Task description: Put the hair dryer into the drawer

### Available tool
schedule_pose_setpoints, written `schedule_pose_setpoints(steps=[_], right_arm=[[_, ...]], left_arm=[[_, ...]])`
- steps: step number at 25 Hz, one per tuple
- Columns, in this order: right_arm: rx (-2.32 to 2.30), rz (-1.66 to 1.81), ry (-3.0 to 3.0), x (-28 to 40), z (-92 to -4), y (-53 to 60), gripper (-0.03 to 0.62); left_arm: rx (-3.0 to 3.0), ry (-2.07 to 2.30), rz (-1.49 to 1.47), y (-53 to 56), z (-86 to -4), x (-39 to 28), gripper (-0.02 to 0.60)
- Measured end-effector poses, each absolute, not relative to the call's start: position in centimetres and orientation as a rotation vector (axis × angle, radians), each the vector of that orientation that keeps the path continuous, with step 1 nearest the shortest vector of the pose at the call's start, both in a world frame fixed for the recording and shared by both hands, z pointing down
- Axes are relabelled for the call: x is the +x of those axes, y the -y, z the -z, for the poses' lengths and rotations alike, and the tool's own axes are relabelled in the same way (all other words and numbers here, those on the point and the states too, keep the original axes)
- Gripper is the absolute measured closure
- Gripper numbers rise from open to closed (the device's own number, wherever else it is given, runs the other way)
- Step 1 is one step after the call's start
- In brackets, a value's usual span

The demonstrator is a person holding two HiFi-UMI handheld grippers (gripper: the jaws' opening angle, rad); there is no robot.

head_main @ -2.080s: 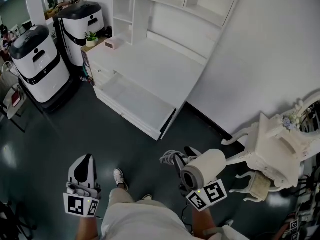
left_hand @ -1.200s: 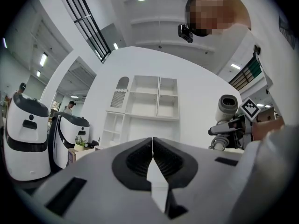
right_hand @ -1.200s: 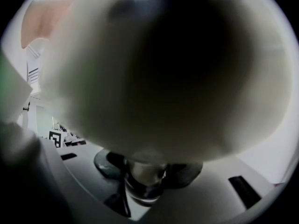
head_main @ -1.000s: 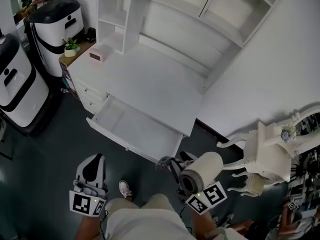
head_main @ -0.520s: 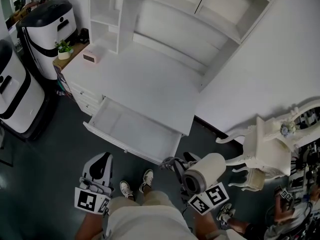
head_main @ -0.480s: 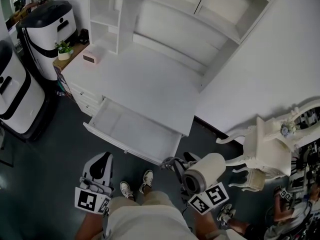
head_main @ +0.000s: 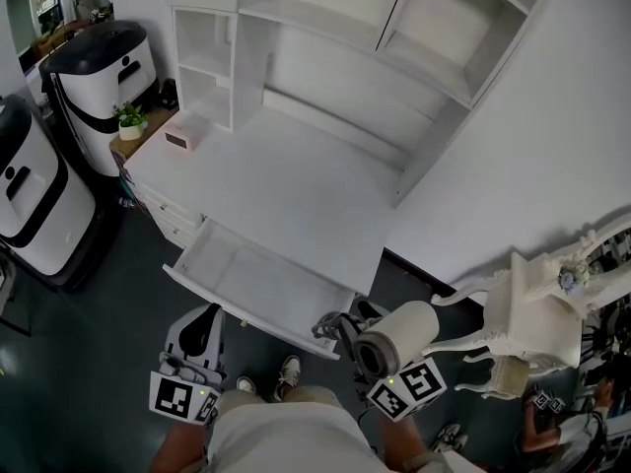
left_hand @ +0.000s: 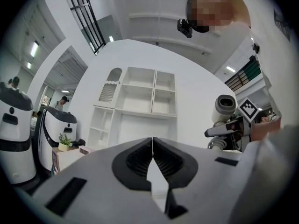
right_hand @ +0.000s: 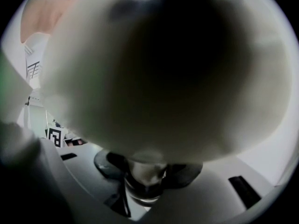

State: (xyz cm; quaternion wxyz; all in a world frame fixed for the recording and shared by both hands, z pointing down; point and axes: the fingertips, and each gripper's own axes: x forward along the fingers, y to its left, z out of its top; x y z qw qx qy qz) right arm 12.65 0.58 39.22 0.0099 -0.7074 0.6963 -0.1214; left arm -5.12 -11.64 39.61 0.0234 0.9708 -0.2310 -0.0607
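Cream-white plastic fills my right gripper view: the hair dryer (right_hand: 163,69) is right up against the lens, barrel across the top. Its handle drops between my right gripper (right_hand: 145,183) jaws, and they're clamped on that handle, part-way apart and tight on both sides. From the head view, the hair dryer (head_main: 402,328) rides above my right gripper (head_main: 360,325) with its dark round end facing up. Its grey coiled cord (head_main: 330,318) is bunched beside the handle. I'm holding it over the dark floor (head_main: 108,313), just off the near right corner of the drawer (head_main: 256,279).

That drawer is pulled out from under the white counter (head_main: 286,180), and its bottom is bare. Over on the other side, my left gripper (head_main: 202,315) hangs near the drawer's front edge, jaws pressed together with nothing between them. The left gripper (left_hand: 153,157) view confirms it: pads meeting in a thin line, the hair dryer (left_hand: 225,108) off to the side.

White shelves (head_main: 325,28) rise behind the counter. A white chair (head_main: 537,308) stands beside me on the right.
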Motion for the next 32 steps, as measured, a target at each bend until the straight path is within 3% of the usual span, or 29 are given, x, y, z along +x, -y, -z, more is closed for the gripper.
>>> schedule_pose_setpoints(steps=[12,32], right_arm=[[-2.113,0.428,-2.335,16.5,-42.6,5.5,0.414],[-2.074,0.591,-2.602,16.9,-52.6,12.0,0.416]], left_arm=[[2.991,0.929,0.139,14.6,-38.9,-3.6,0.563],[2.887,1.195,0.011,16.2,-40.3,-5.4,0.563]])
